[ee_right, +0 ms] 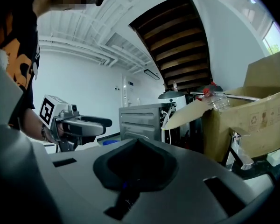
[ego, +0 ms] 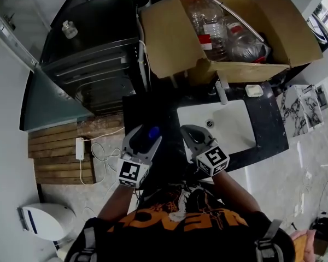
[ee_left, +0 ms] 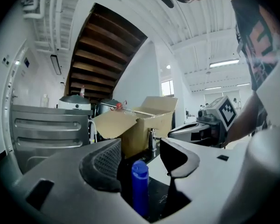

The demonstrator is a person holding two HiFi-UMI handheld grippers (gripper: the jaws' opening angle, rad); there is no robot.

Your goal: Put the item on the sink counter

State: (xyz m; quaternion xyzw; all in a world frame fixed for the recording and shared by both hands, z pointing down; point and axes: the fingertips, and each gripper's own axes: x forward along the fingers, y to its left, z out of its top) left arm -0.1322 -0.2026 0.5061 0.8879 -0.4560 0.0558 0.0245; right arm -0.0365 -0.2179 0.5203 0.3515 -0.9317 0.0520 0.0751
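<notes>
A small blue bottle (ee_left: pixel 140 185) with a rounded cap stands upright on the black sink counter (ego: pixel 265 124), left of the white basin (ego: pixel 224 124). My left gripper (ee_left: pixel 140 155) stands around it with its jaws wide, a gap showing on each side of the bottle. In the head view the blue bottle (ego: pixel 153 131) shows between the tips of the left gripper (ego: pixel 147 134). My right gripper (ego: pixel 192 131) hangs beside it over the basin's near left corner. In its own view the right gripper (ee_right: pixel 137 160) has its dark pads together with nothing between them.
A large open cardboard box (ego: pixel 169 37) holding clear plastic bottles sits behind the basin, over the faucet (ego: pixel 222 91). A small white dish (ego: pixel 254 90) lies at the back right. A steel appliance (ego: pixel 93 64) stands to the left. A power strip (ego: pixel 80 148) and cable lie on the floor.
</notes>
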